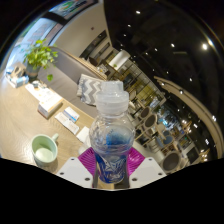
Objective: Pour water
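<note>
A clear plastic water bottle with a white cap and a blue label stands upright between my fingers, held off the table. My gripper is shut on the bottle's lower body, with the magenta pads pressing on both sides. A pale green mug sits on the light table to the left of the bottle, apart from it. The mug's opening faces up and its inside looks light.
A box with printed sides and a white block lie on the table beyond the mug. A potted green plant stands further back. Chairs and tables fill the room to the right.
</note>
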Demonstrator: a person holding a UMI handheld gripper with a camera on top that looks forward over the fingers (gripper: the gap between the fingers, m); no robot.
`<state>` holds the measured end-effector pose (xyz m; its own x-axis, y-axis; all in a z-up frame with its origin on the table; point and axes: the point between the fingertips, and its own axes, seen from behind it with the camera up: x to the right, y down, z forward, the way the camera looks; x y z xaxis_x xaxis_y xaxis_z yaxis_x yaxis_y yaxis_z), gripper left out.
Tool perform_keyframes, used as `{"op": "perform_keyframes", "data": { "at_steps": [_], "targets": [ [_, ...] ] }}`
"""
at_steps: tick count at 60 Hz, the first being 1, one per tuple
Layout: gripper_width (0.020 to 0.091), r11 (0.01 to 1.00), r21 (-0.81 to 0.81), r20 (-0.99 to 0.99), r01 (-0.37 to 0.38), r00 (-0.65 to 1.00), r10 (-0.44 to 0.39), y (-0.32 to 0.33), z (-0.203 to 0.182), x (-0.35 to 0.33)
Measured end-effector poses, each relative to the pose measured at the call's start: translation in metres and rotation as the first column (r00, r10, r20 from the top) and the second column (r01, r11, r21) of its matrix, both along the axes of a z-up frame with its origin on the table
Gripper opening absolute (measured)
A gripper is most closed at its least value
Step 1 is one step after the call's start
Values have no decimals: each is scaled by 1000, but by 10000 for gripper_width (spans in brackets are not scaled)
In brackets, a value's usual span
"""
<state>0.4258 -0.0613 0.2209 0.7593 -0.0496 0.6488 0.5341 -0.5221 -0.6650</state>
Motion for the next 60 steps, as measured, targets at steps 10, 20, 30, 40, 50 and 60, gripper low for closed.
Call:
{"op": "perform_keyframes", "data": {
  "at_steps": [10, 20, 30, 40, 50, 60],
  "targets": [
    [355, 997, 74, -455, 29, 890, 8, 5, -42, 0],
    [355, 995, 74, -645, 61, 764, 1, 3, -103, 11],
    [359, 996, 64, -685, 63, 728, -2, -2, -151, 8],
    [398, 992, 114, -693, 60, 720, 37, -5, -145, 18],
    [574, 996, 58, -687, 70, 726, -11, -7, -154, 14],
    [848, 994, -32, -688, 107, 719, -99, -39, -152, 18]
  ]
}}
